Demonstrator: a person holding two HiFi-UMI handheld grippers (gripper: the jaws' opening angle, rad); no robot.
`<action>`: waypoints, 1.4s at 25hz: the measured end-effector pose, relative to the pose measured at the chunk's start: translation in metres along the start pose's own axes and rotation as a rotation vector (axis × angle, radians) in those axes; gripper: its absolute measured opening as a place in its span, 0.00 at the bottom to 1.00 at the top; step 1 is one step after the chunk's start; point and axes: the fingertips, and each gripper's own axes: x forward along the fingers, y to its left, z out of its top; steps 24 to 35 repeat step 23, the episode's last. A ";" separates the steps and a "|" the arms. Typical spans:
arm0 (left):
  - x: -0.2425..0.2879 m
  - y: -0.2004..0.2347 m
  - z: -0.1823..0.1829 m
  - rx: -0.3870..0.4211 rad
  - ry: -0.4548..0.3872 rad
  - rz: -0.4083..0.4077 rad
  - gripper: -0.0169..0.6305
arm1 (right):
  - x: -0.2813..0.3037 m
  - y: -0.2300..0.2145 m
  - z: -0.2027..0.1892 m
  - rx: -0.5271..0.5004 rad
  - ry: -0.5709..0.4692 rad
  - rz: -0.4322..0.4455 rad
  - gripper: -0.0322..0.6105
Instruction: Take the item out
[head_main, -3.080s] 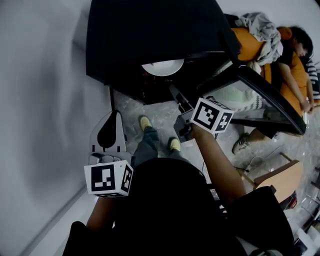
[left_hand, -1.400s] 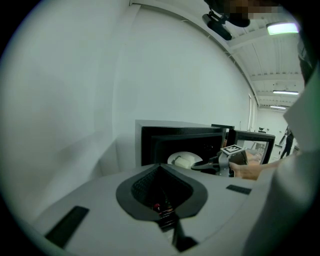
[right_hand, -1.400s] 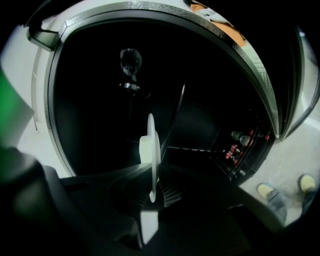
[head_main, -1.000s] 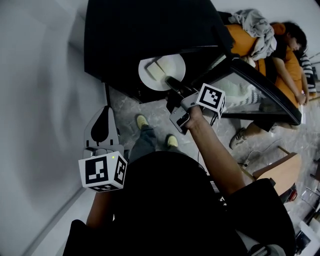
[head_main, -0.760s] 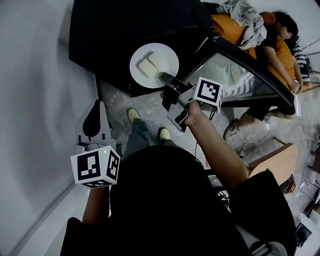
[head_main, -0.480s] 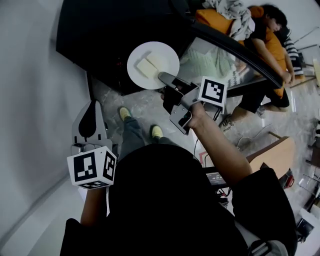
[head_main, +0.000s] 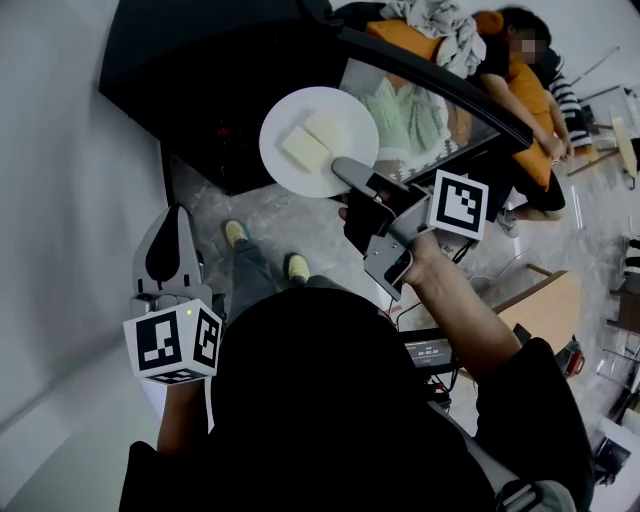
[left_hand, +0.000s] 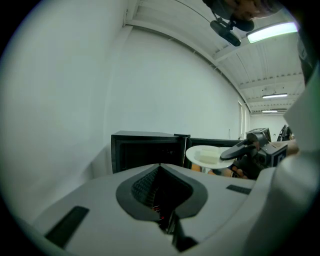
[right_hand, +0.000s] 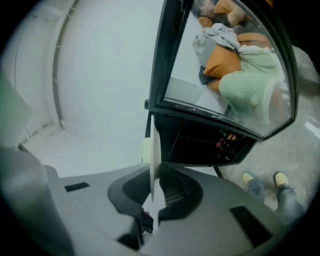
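Note:
A white plate (head_main: 318, 140) carrying two pale slabs of food (head_main: 305, 148) hangs in the air in front of the black oven (head_main: 190, 90), outside its dark cavity. My right gripper (head_main: 347, 170) is shut on the plate's near rim. The right gripper view shows the plate (right_hand: 155, 150) edge-on, clamped between the jaws of the right gripper (right_hand: 154, 192). My left gripper (head_main: 170, 212) hangs low at the left, apart from the oven, shut with nothing in it. From the left gripper view (left_hand: 160, 167) the plate (left_hand: 207, 155) shows to the right of the oven (left_hand: 142, 150).
The oven's glass door (head_main: 430, 95) stands swung open to the right, close behind the plate. A white wall (head_main: 60, 200) runs along the left. People in orange clothes (head_main: 520, 80) lie at the top right. A wooden piece of furniture (head_main: 545, 305) stands at the right.
The right gripper has drawn the plate out of the oven, towards me and to the right. The left gripper has drifted left and lower in the picture, still shut.

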 end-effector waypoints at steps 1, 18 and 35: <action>0.003 0.004 -0.002 -0.002 0.001 0.000 0.04 | 0.001 0.000 0.000 -0.008 0.001 -0.003 0.10; 0.026 0.013 -0.006 0.004 -0.015 -0.012 0.04 | 0.004 0.005 0.000 -0.018 0.010 0.028 0.10; 0.026 0.010 -0.005 0.000 -0.014 -0.017 0.04 | 0.004 0.007 0.000 -0.033 0.013 0.025 0.10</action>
